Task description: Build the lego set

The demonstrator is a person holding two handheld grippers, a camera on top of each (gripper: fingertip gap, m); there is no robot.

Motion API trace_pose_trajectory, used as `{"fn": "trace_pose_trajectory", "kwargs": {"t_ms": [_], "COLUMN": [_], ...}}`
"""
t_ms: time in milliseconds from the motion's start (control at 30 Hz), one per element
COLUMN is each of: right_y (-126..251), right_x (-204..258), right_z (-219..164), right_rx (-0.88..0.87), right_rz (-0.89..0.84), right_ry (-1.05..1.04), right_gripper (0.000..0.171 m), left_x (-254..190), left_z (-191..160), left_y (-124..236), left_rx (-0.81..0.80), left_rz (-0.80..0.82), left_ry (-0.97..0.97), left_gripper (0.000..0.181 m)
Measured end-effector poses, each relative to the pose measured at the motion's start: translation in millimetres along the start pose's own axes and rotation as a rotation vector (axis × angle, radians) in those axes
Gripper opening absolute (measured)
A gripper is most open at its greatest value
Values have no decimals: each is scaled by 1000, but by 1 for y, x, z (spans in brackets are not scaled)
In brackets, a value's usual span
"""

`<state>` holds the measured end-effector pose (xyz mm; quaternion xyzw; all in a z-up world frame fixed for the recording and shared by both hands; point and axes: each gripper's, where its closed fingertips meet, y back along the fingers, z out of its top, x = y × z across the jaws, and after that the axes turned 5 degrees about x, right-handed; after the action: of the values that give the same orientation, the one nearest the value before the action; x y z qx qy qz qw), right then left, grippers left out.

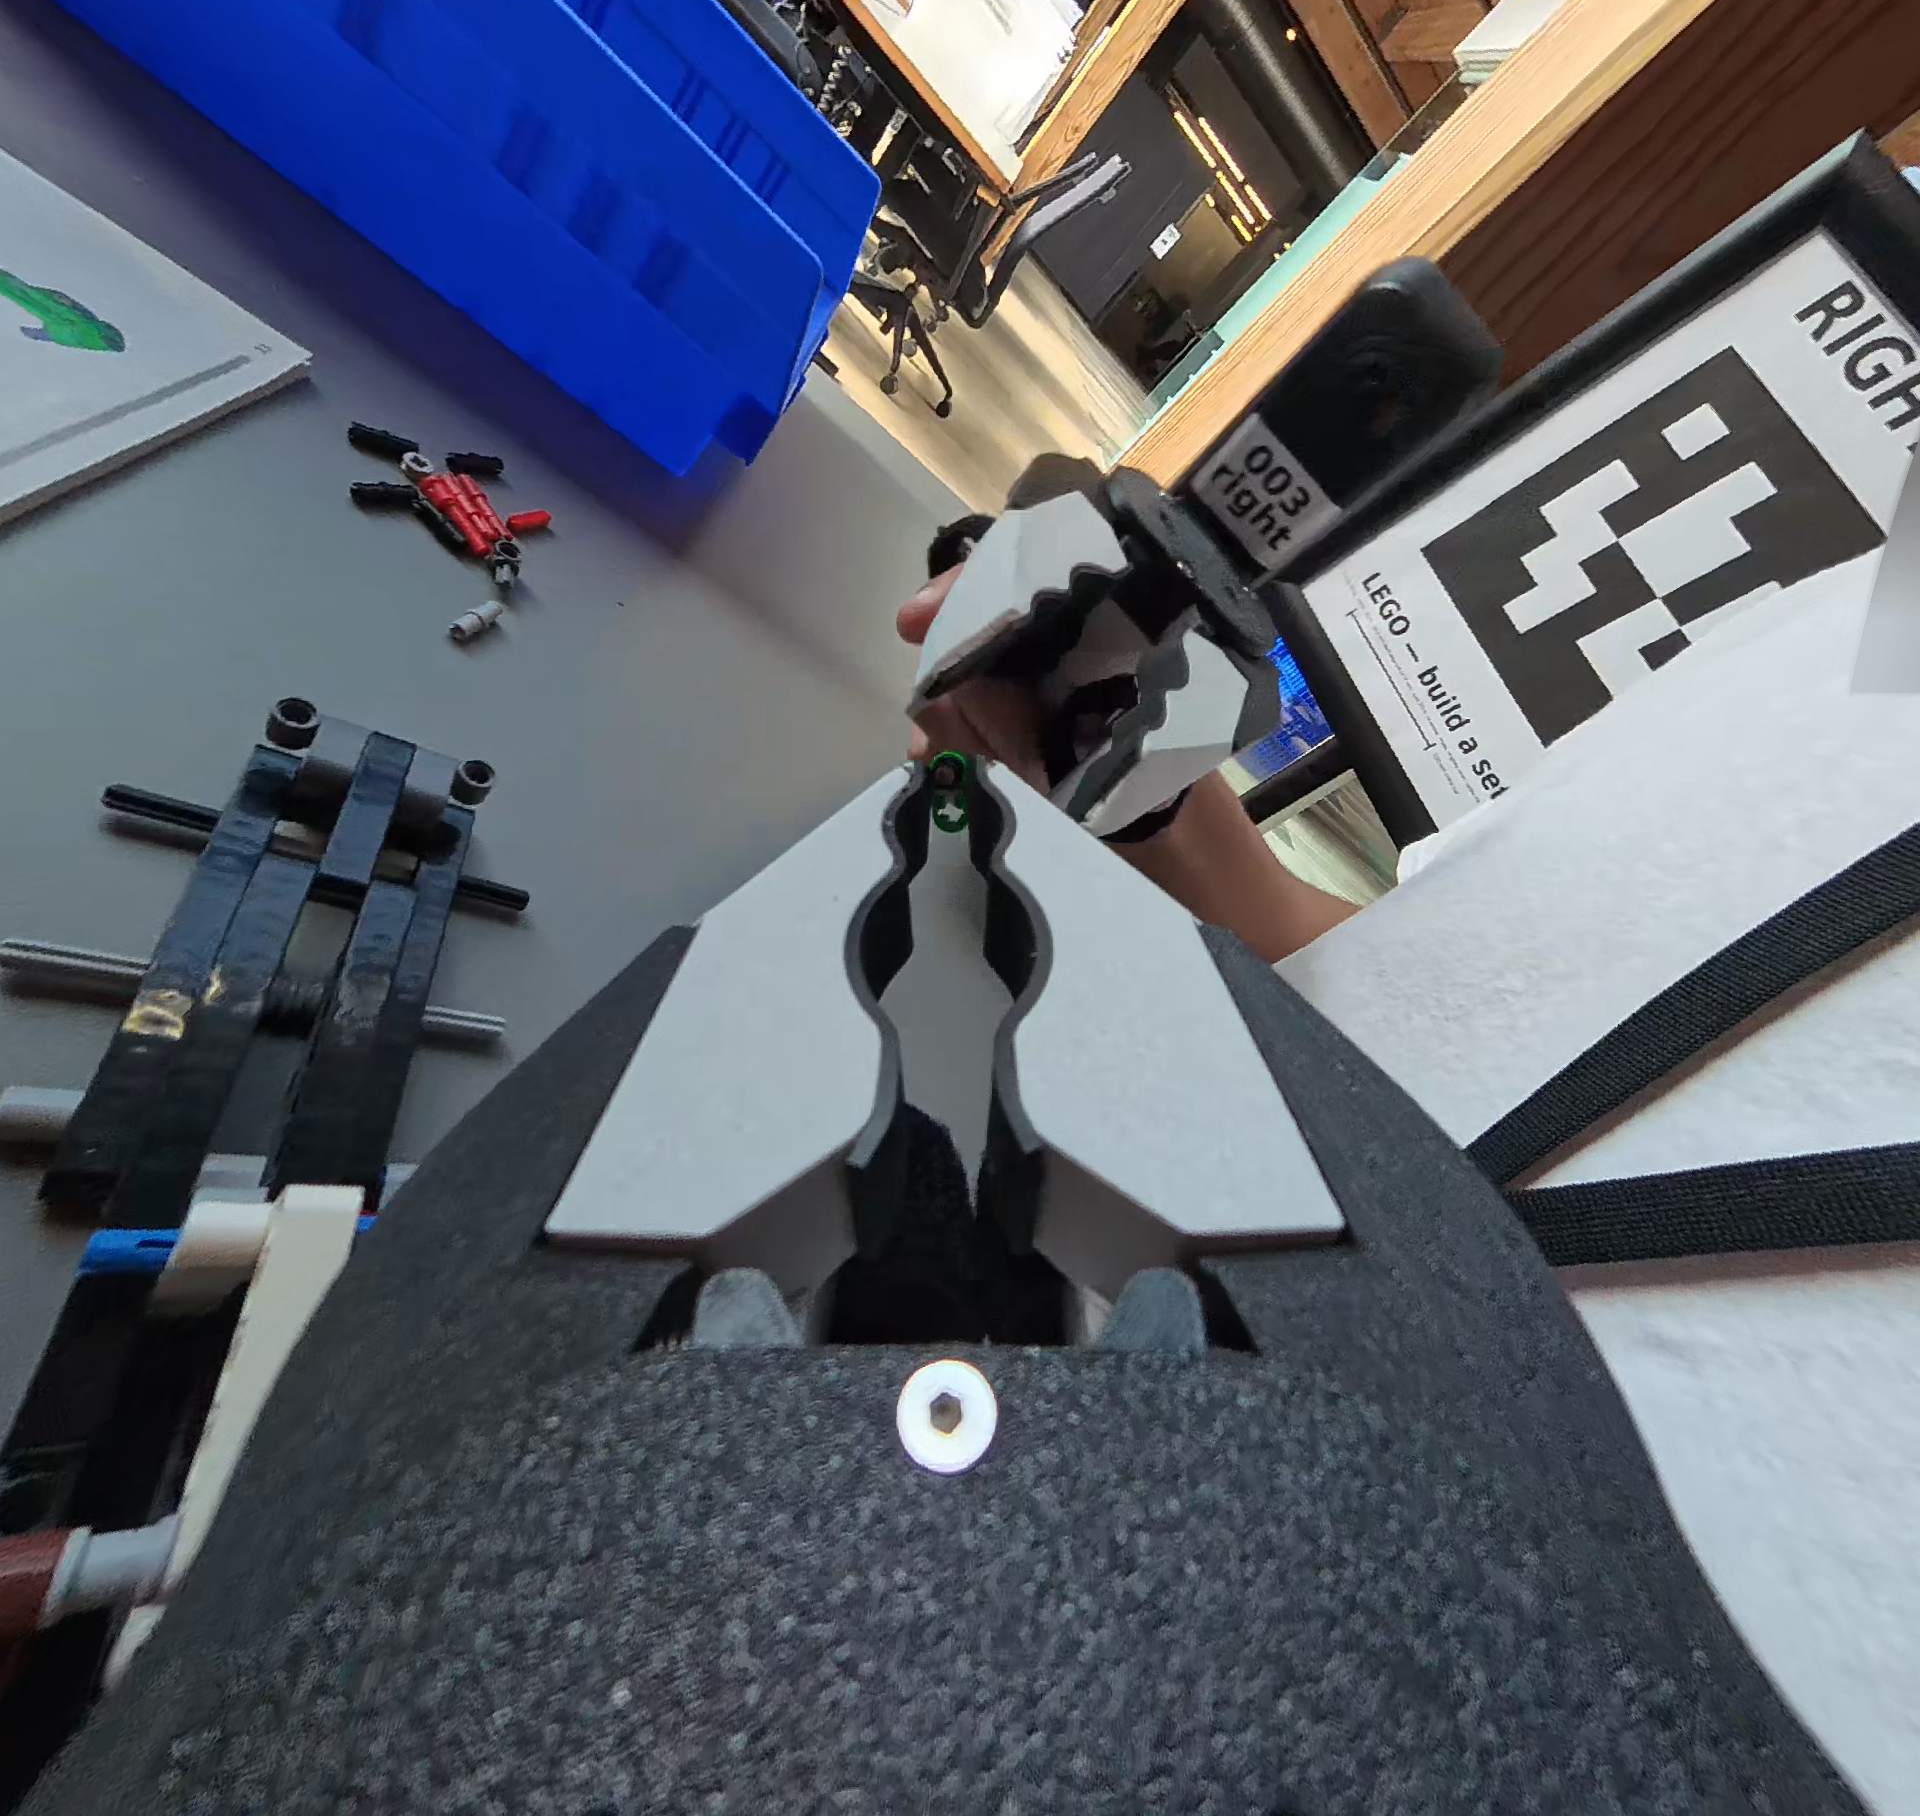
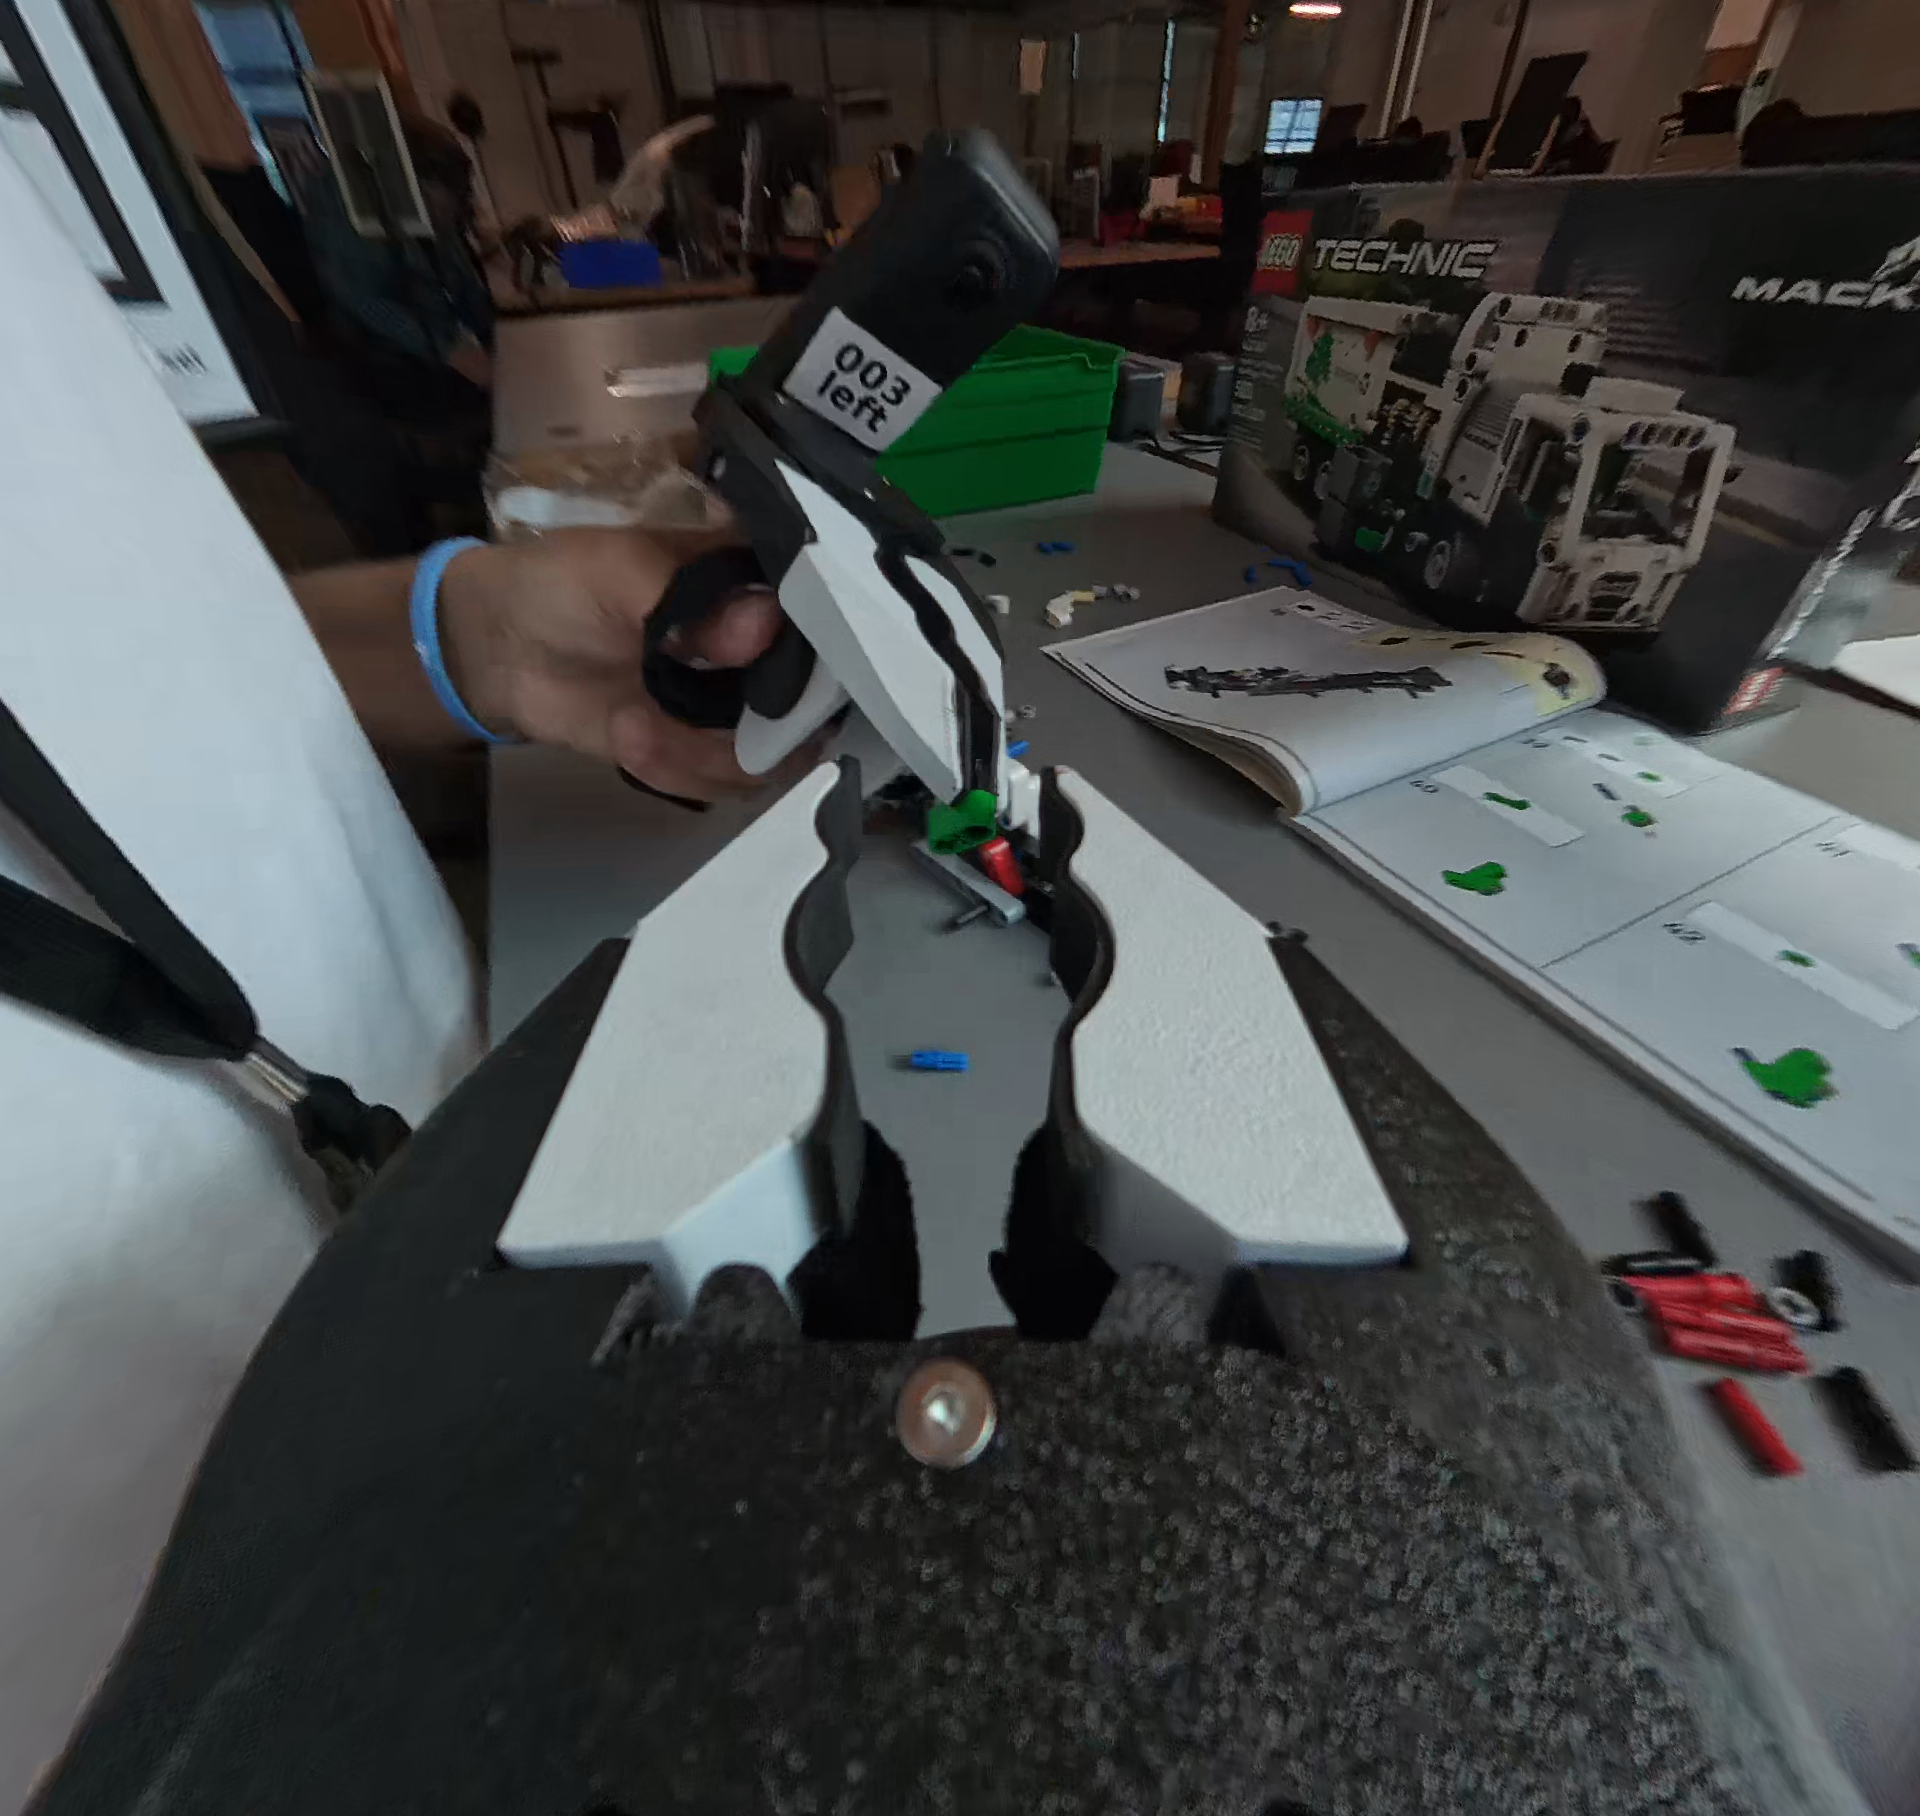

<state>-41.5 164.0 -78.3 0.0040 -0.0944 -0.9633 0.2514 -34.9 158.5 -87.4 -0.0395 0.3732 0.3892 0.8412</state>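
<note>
My left gripper (image 1: 948, 777) is shut on a small green Lego connector (image 1: 949, 810) and holds it above the table. In the right wrist view the left gripper (image 2: 975, 779) points down with the green connector (image 2: 961, 823) at its tips. My right gripper (image 2: 948, 795) is open and empty, its fingertips on either side of the green connector and close to it. It also shows in the left wrist view (image 1: 1003, 758), just beyond the connector. A black Lego chassis (image 1: 281, 945) with grey axles lies on the grey table at the left.
A pile of red and black pins (image 1: 468, 509) (image 2: 1714, 1325) lies on the table. An open instruction booklet (image 2: 1455, 779), the Lego set box (image 2: 1558, 416), a green bin (image 2: 1018, 416) and a blue bin (image 1: 468, 135) stand around. A blue pin (image 2: 938, 1061) lies below my right gripper.
</note>
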Motion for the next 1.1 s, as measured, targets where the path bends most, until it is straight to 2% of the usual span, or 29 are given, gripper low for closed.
{"fn": "trace_pose_trajectory", "kwargs": {"t_ms": [100,200,267,367,733,800,867,1000,1100], "right_y": [3,6,8,7,10,10,17,30,32], "right_x": [3,5,2,3,12,6,-6,-17,-17], "right_z": [1,7,11,3,-6,-12,-16,-38,-43], "right_rx": [-42,-110,-158,-111,-78,-47,-43,96,113], "right_rz": [147,244,242,236,278,225,171,78,69], "right_ry": [-246,-367,-381,-367,-342,-315,-325,-328,-344], "right_gripper": [31,11,5,12,6,6,6,6,6], "left_x": [-11,-14,-15,-15,-21,-12,4,35,38], "left_z": [4,4,2,1,0,-3,-7,-51,-69], "left_y": [2,1,-1,-3,-8,-7,0,7,1], "left_rx": [-47,-58,-51,-56,-51,-15,25,239,275], "left_rz": [-78,-107,-100,-87,-120,-61,66,361,472], "left_ry": [-22,-44,-67,-86,-121,-140,-166,-254,-275], "left_gripper": [4,5,4,5,5,3,17,24,34]}}
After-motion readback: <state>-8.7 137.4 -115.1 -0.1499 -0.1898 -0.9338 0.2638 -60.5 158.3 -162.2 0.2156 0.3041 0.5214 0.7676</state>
